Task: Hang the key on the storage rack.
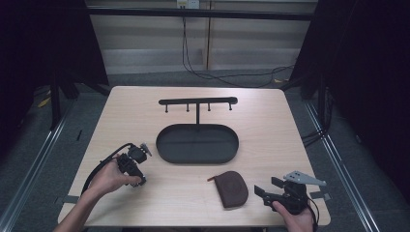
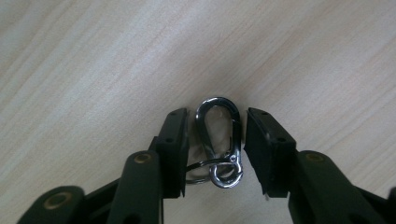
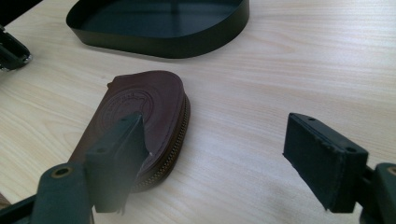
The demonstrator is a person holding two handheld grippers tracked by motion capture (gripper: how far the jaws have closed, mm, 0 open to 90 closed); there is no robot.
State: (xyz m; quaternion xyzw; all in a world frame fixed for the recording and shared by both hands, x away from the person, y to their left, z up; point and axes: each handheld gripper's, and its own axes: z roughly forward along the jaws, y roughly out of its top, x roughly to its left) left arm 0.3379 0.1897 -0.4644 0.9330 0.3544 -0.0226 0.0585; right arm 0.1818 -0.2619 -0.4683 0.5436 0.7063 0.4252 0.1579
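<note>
Polished steel catches the light where a snap hook (image 2: 218,135) with its key ring lies flat on the pale wooden worktop (image 1: 261,111), near the left edge. The left gripper (image 1: 140,181) points down over it, jaws released and standing just either side of the clasp, not pressing it. At the near right, the right gripper (image 1: 265,189) rests with jaws spread wide and empty, just beside a brown leather zip pouch (image 1: 233,188). A black oval tray (image 1: 164,137) sits mid-table.

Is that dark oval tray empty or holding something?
Empty. The oval tray shows only its bare dark floor; the pouch lies outside it on the table.
</note>
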